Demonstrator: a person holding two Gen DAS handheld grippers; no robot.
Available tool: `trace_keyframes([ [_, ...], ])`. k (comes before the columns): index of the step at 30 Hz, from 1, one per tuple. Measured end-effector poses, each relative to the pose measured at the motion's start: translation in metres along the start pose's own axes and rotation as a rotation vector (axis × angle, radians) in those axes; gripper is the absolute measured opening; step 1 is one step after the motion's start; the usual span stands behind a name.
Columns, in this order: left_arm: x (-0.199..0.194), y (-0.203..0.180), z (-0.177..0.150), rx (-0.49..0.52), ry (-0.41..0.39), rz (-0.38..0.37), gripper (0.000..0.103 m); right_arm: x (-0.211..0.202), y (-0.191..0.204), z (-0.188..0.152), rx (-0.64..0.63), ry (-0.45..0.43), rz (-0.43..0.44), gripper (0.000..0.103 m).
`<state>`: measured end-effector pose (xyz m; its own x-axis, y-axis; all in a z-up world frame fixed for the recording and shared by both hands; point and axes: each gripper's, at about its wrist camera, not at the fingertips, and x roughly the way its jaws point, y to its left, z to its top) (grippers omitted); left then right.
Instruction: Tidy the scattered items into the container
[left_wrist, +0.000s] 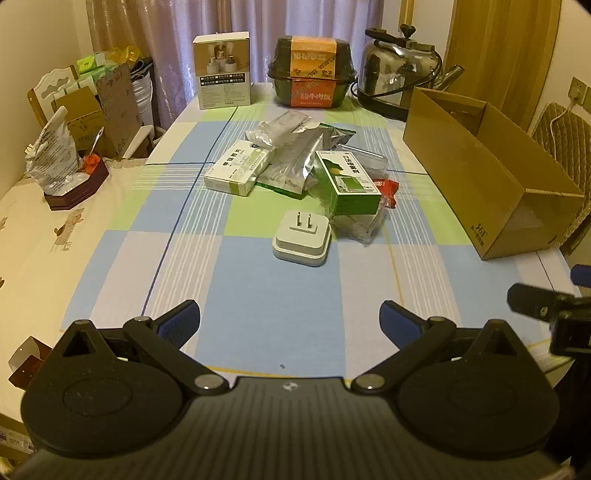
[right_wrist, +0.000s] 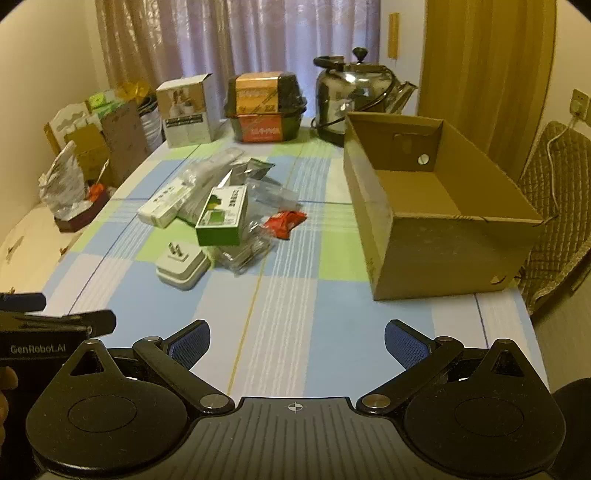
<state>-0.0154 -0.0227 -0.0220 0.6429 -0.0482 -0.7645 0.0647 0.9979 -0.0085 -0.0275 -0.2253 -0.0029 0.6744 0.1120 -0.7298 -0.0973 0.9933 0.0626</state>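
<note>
Left wrist view, lower centre: my left gripper (left_wrist: 290, 321) hangs above the checked tablecloth (left_wrist: 266, 295) with its blue-padded jaws spread wide and nothing between them. Right wrist view, lower centre: my right gripper (right_wrist: 297, 343) is likewise spread wide and empty; the left tool shows at that frame's lower left edge.

Centre of both frames, well ahead of the jaws: the scattered items lie in one loose heap. Nearest is a white plug adapter (left_wrist: 302, 238), prongs up, just beside the heap. I judge it rigid, smooth and fairly dense, best pinched across its two flat side walls, low on the body. Behind it a green box (left_wrist: 347, 182) rests on crumpled clear plastic bags (left_wrist: 360, 221); a light, stiff carton, so I would close on its long sides gently to avoid crushing. A white and green box (left_wrist: 238, 170) lies at the left of the heap, handling the same way. A silver foil pouch (left_wrist: 291, 155) sits between the two boxes; thin, slippery and limp, it is likely to slide unless taken by an edge. A small red packet (left_wrist: 386, 190) lies at the heap's right, soft and light.

Right side of both frames: the cardboard box (right_wrist: 406, 236), open-topped and apparently empty, stands well apart from the heap.

Upper frame: a kettle (right_wrist: 354, 96), a dark food container (right_wrist: 266, 107) and a white carton (right_wrist: 186, 110) stand at the table's far end.
</note>
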Motion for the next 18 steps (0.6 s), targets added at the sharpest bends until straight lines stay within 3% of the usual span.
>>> trace_keyframes([
  [18,0.0047,-0.0009,-0.0009,0.007,0.017,-0.001,0.102,0.0031,-0.0057,-0.0006,0.020,0.019,-0.016,0.103],
])
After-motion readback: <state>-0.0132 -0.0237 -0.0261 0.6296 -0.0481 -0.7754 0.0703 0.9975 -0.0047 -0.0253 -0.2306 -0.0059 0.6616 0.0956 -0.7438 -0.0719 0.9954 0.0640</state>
